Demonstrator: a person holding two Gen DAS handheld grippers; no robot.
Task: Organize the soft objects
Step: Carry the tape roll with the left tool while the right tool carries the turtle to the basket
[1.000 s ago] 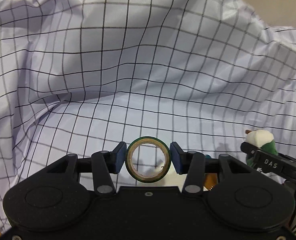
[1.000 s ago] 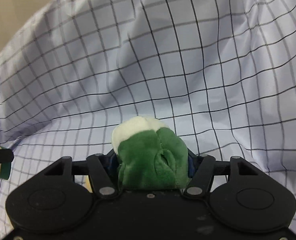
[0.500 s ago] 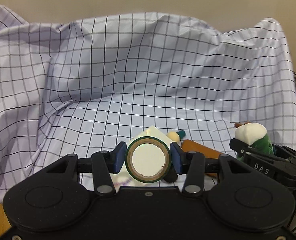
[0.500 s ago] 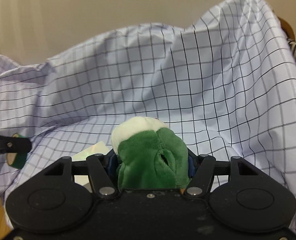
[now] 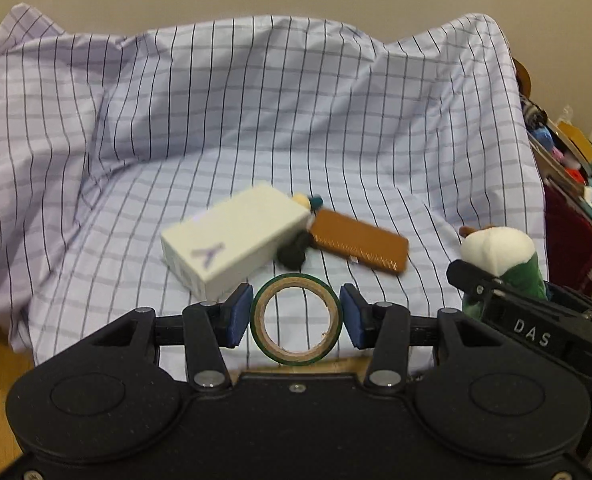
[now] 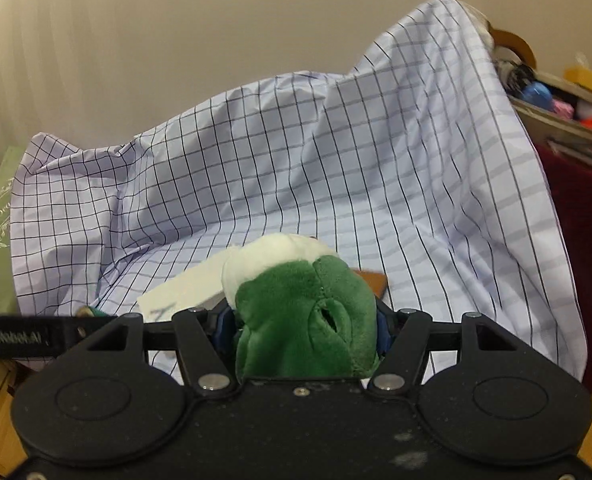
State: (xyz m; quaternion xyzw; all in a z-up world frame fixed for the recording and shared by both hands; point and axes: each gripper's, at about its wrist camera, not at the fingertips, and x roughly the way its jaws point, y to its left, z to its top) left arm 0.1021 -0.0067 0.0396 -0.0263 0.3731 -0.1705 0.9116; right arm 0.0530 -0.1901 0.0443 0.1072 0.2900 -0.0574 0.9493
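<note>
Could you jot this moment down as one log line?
left gripper: holds tape roll | right gripper: holds plush toy | box on cloth

"DAS" on right claw point(image 5: 531, 304)

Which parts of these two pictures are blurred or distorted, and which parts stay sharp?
Left wrist view: the white box and brown case are motion-smeared, while the tape roll in the left gripper is sharp. Right wrist view: the green plush is crisp; the checked cloth lines bow from the fisheye.
</note>
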